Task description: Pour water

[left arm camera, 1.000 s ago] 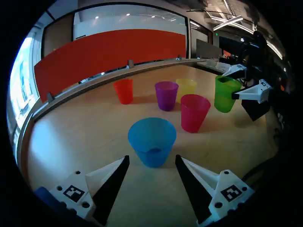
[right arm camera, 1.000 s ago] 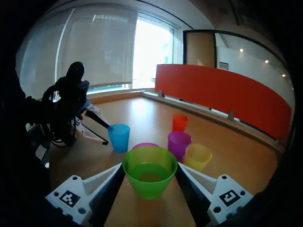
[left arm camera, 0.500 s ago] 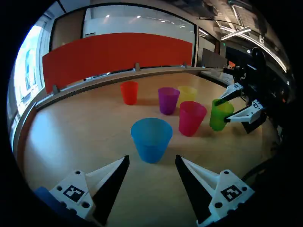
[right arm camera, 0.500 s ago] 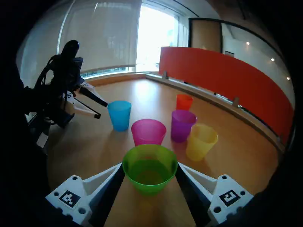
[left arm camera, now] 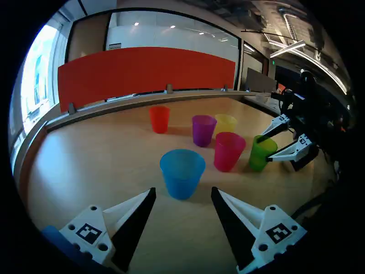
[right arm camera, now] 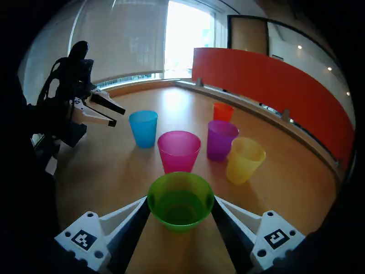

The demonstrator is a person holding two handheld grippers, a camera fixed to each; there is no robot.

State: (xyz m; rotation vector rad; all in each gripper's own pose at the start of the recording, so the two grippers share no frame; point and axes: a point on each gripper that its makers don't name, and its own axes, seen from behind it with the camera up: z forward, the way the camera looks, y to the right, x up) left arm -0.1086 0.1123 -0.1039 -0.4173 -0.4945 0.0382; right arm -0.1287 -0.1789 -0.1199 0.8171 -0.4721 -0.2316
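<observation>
A green cup [right arm camera: 180, 218] with some water in it sits between the fingers of my right gripper [right arm camera: 180, 198], which is shut on it. The cup is upright and low, at or just above the wooden table [right arm camera: 283, 192]. In the left gripper view the green cup [left arm camera: 261, 155] and right gripper [left arm camera: 264, 148] are to the right of a pink cup [left arm camera: 227, 150]. A blue cup [left arm camera: 182, 176] stands just beyond my open left gripper [left arm camera: 182, 188], untouched. The left gripper [right arm camera: 119, 118] is to the left of the blue cup [right arm camera: 143, 129] in the right gripper view.
Purple [left arm camera: 203, 130], yellow [left arm camera: 226, 123] and orange [left arm camera: 159, 118] cups stand upright behind the pink one. A red partition [left arm camera: 146, 73] runs along the table's far edge. Bare tabletop [left arm camera: 91, 160] lies to the left of the cups.
My right gripper has brought the green cup down and nearer the pink cup, keeping it upright. The left gripper has drawn back slightly from the blue cup, still open.
</observation>
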